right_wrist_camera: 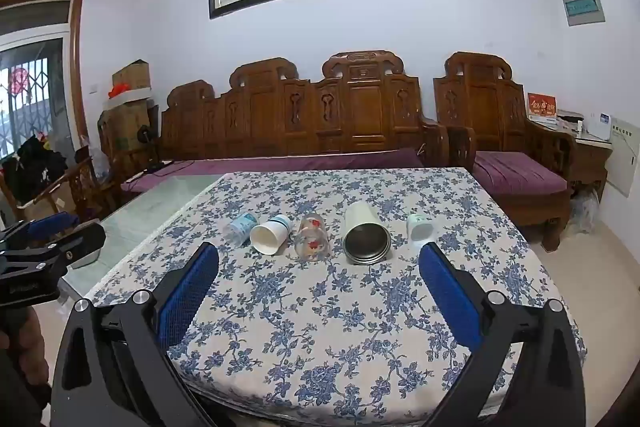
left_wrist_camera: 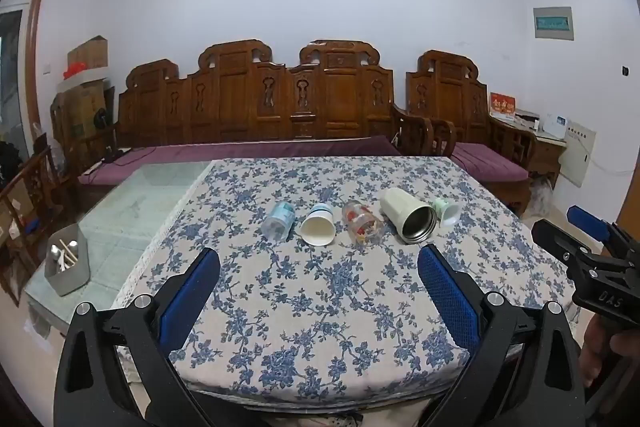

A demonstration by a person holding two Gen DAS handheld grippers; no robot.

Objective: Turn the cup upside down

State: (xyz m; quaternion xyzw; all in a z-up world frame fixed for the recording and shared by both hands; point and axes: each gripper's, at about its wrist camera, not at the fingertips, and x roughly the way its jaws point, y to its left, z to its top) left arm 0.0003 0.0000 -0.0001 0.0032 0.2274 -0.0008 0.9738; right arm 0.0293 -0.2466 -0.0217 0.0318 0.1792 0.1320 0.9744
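Observation:
Several cups lie on their sides in a row on the floral tablecloth point(left_wrist_camera: 320, 307): a clear blue cup point(left_wrist_camera: 279, 220), a white paper cup point(left_wrist_camera: 318, 225), a glass with red flowers point(left_wrist_camera: 362, 223), a cream steel tumbler point(left_wrist_camera: 407, 215) and a small green cup point(left_wrist_camera: 447, 211). The same row shows in the right wrist view: blue cup point(right_wrist_camera: 240, 225), paper cup point(right_wrist_camera: 270, 234), glass point(right_wrist_camera: 312, 239), tumbler point(right_wrist_camera: 366, 235), green cup point(right_wrist_camera: 420, 227). My left gripper point(left_wrist_camera: 318, 277) is open and empty, short of the row. My right gripper point(right_wrist_camera: 318, 277) is open and empty too.
A grey holder with utensils point(left_wrist_camera: 67, 261) stands on the bare glass tabletop point(left_wrist_camera: 132, 211) at left. A carved wooden sofa point(left_wrist_camera: 256, 107) with purple cushions runs behind the table. The right gripper's body point(left_wrist_camera: 592, 259) shows at right in the left wrist view.

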